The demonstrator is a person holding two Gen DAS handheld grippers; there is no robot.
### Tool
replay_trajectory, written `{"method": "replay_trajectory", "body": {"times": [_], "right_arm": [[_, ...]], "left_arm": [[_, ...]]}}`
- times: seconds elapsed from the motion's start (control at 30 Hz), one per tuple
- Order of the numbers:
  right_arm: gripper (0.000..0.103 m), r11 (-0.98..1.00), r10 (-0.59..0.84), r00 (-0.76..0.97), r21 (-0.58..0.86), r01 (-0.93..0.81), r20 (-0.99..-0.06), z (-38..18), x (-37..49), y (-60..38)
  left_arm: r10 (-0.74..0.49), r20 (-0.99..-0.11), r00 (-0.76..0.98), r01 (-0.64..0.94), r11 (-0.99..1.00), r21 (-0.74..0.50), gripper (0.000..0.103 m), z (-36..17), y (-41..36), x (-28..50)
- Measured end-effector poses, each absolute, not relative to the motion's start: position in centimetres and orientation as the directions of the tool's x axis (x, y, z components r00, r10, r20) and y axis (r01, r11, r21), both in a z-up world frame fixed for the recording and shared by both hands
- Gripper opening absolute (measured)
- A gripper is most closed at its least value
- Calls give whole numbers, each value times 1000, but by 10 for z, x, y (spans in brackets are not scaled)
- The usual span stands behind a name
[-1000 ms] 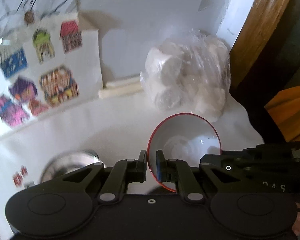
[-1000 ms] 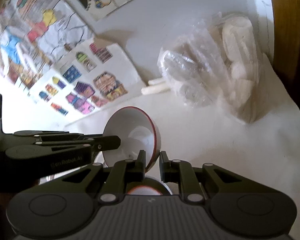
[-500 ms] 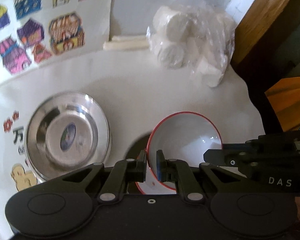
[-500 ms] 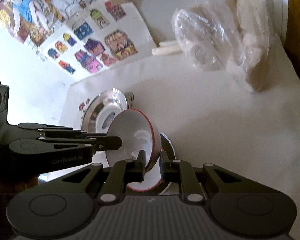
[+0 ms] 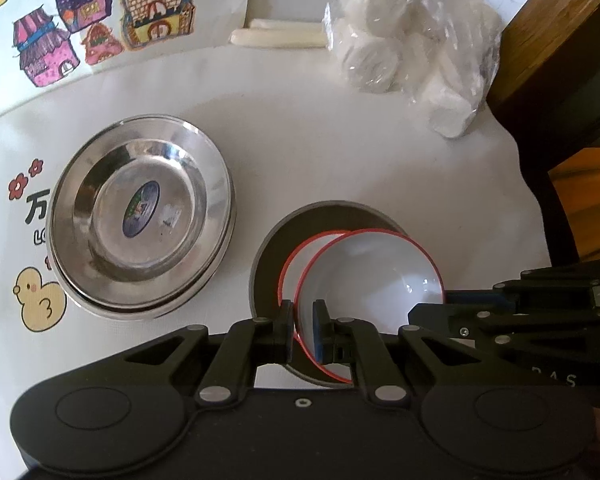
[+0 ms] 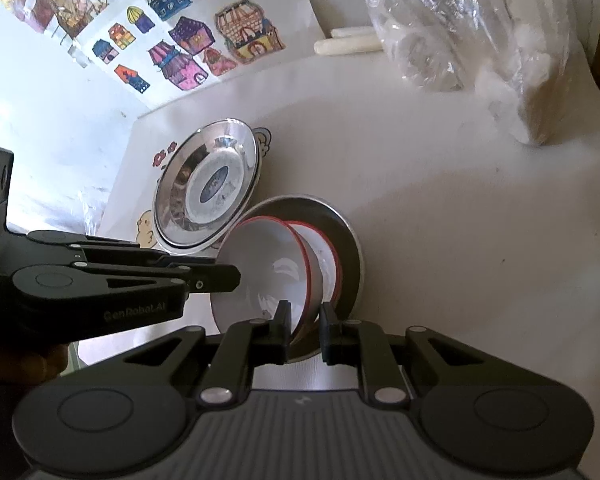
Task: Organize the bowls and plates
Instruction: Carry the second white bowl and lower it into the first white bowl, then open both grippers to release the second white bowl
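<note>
A white bowl with a red rim [image 5: 374,280] is pinched at opposite rim edges by the left gripper [image 5: 303,330] and the right gripper [image 6: 304,332], both clamped tight. It tilts over a second red-rimmed bowl [image 5: 290,268] sitting in a steel plate [image 5: 300,220]. Stacked steel plates [image 5: 140,216] lie beside, on the white table [image 5: 380,152].

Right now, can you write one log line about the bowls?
left gripper: shut on top bowl | right gripper: shut on top bowl | lower bowl: underneath, on plate
</note>
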State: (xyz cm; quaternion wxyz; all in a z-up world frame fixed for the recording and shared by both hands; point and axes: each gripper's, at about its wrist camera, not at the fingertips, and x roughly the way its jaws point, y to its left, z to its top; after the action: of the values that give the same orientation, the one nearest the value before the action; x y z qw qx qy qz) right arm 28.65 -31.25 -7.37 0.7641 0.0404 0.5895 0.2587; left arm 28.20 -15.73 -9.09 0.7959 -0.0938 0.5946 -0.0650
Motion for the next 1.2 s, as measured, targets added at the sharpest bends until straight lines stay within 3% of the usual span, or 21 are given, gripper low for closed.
{"method": "replay_trajectory", "body": {"times": [1.2], "right_arm": [[19, 861, 444, 161, 371, -347, -881, -82, 295, -307]], "left_arm": [[-172, -943, 285, -43, 980, -192, 10, -99, -161, 291]]}}
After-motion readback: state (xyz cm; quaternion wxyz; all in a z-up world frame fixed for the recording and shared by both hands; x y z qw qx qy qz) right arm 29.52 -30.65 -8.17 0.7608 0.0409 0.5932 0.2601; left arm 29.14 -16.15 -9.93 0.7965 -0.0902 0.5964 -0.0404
